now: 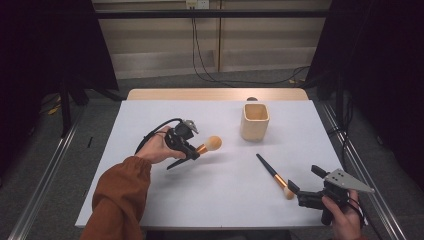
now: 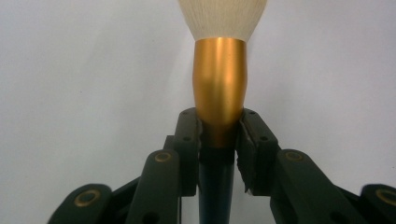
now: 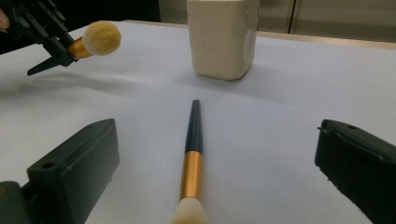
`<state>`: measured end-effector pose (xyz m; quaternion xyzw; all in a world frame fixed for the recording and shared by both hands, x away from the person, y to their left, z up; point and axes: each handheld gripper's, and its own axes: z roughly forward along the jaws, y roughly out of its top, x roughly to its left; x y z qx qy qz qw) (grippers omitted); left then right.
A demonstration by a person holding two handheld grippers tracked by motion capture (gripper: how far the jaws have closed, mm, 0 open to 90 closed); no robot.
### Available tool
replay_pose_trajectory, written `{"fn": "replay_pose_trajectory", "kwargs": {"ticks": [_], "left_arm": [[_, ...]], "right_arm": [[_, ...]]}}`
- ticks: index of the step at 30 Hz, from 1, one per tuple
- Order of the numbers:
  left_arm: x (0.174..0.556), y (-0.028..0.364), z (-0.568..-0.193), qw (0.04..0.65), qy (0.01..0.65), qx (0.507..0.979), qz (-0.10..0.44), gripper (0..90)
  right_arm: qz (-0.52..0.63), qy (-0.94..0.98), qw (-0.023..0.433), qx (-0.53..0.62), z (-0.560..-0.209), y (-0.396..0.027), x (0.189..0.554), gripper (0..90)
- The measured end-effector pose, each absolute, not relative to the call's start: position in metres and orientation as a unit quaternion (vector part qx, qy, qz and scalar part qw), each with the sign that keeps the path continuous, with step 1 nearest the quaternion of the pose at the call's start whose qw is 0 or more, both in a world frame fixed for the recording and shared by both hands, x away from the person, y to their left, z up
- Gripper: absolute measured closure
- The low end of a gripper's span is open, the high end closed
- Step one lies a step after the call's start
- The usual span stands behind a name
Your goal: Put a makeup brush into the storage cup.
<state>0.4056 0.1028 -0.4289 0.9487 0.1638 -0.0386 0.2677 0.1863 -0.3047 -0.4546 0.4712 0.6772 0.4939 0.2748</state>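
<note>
While the white table [image 1: 150, 200] carries little, each item's position reads as purposeful. A square wooden holder [image 1: 255, 121] stands upright toward the far side with its mouth open upward, which in my judgement makes it the receptacle for both brushes. The left gripper [image 1: 192, 150] is raised off the surface, left of the holder and well apart from it, clamped on a held brush [image 1: 207, 146] at the junction of gold ferrule and dark handle; the tuft leads toward the holder and the handle trails behind the jaws. The second brush [image 1: 272, 175] lies flat on the table, handle tip toward the holder, tuft nearest the right gripper [image 1: 302, 192], whose jaws stand wide apart and grasp nothing, just short of the tuft.

The left gripper view confirms the grip: both pads [image 2: 187, 140] press the ferrule [image 2: 218, 84] squarely. The right gripper view shows the lying brush [image 3: 194, 154] centred between the open jaws, an alignment the high view leaves less plain.
</note>
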Motion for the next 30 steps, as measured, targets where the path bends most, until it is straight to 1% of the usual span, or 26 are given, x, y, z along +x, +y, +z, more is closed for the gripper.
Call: {"fn": "replay_pose_trajectory", "kwargs": {"ticks": [4,7,14,19,25,30], "left_arm": [[0.402,0.111,-0.425,0.303,0.174,0.936,-0.031,71.4],[0.402,0.117,-0.422,0.317,0.178,0.932,-0.020,71.4],[0.397,0.127,-0.416,0.382,0.208,0.900,-0.016,71.4],[0.392,0.128,-0.415,0.405,0.209,0.890,-0.004,71.4],[0.390,0.135,-0.413,0.445,0.226,0.867,0.005,71.5],[0.384,0.137,-0.413,0.476,0.224,0.850,0.003,71.4]], "right_arm": [[0.494,0.678,0.274,0.470,-0.455,-0.304,0.187,0.0],[0.494,0.678,0.275,0.470,-0.454,-0.304,0.187,0.0],[0.494,0.677,0.275,0.471,-0.455,-0.303,0.187,0.0],[0.495,0.677,0.275,0.470,-0.454,-0.303,0.187,0.0],[0.496,0.677,0.276,0.469,-0.454,-0.303,0.186,0.0],[0.498,0.678,0.277,0.464,-0.453,-0.303,0.186,0.0]]}}
